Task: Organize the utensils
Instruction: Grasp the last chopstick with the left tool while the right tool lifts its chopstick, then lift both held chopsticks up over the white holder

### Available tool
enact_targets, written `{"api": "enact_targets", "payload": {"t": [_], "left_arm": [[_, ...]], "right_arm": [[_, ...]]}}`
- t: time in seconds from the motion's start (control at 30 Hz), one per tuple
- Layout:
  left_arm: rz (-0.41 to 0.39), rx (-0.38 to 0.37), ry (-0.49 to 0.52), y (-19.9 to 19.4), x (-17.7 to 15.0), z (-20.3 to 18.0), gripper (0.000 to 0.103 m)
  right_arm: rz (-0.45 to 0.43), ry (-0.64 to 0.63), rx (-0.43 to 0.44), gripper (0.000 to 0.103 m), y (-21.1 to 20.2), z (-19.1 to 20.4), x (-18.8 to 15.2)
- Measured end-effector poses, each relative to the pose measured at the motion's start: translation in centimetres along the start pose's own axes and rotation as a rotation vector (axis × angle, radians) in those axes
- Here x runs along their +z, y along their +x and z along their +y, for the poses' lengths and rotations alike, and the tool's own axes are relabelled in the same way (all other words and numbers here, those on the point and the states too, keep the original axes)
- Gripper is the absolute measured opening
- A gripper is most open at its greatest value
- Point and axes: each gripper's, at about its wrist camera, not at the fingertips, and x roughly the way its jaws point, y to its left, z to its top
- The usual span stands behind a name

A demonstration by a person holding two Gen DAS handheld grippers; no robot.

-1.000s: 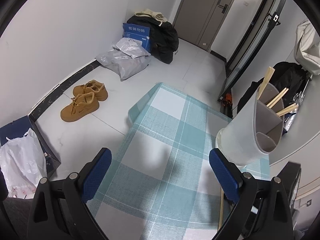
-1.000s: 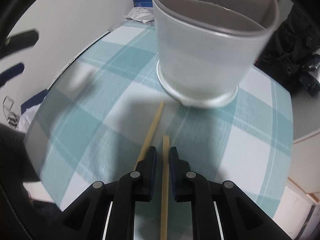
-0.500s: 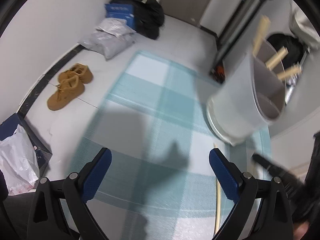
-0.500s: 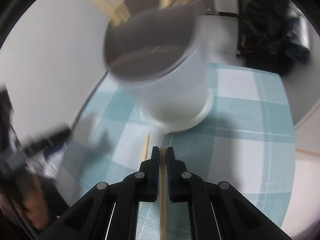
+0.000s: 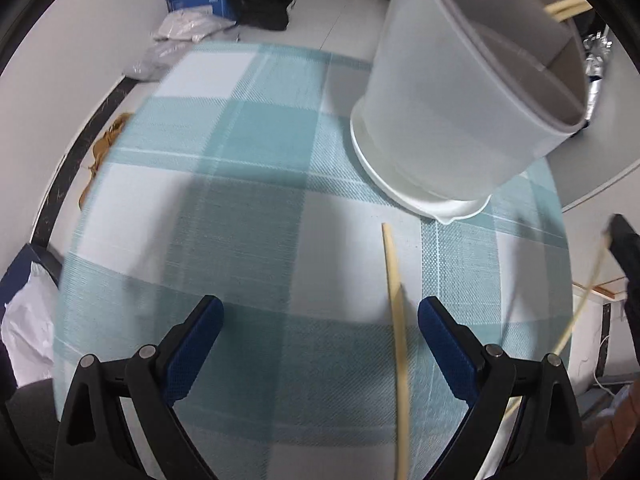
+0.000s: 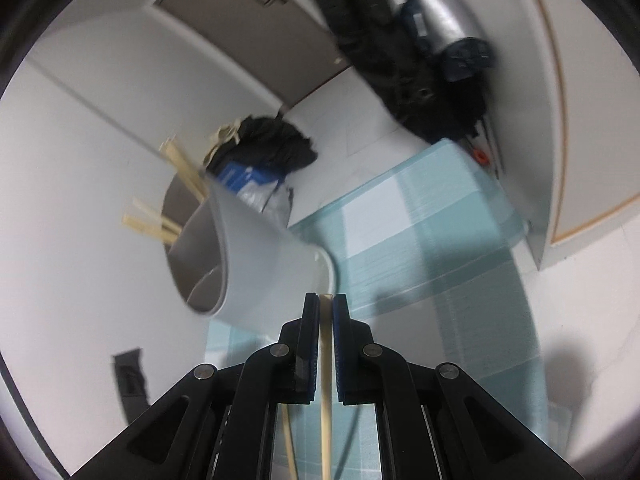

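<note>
White utensil holder (image 5: 460, 92) stands near the far right corner of the checked tablecloth (image 5: 248, 184); inner dividers visible, several chopsticks in holder (image 6: 176, 172) poke from its far compartments, near compartment looks bare. One loose chopstick (image 5: 396, 320) lies on the cloth just short of the holder's base, toward the near edge. Since a second ago, the second chopstick (image 6: 326, 344) has left the cloth, now clamped between the closed pads of the right gripper (image 6: 326, 300), tilted and rolled, aimed at the holder's side. Left gripper (image 5: 320, 332), jaws wide and empty, has dropped closer, pointing steeply down with the loose chopstick between its fingers.
</note>
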Motion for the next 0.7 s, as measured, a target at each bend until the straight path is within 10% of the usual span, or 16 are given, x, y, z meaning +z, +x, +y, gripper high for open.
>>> {"api": "enact_targets", "payload": {"t": [0.17, 0.7], "left_arm": [[-0.014, 0.055, 0.019, 0.2, 0.5, -1.1, 0.090], [0.029, 0.095, 0.017, 0.5, 0.4, -3.7, 0.002]], "right_arm": [[-0.059, 0.028, 0.012, 0.006, -1.6, -0.5, 0.3], [-0.134, -0.022, 0.022, 0.006, -4.0, 0.7, 1.1]]}}
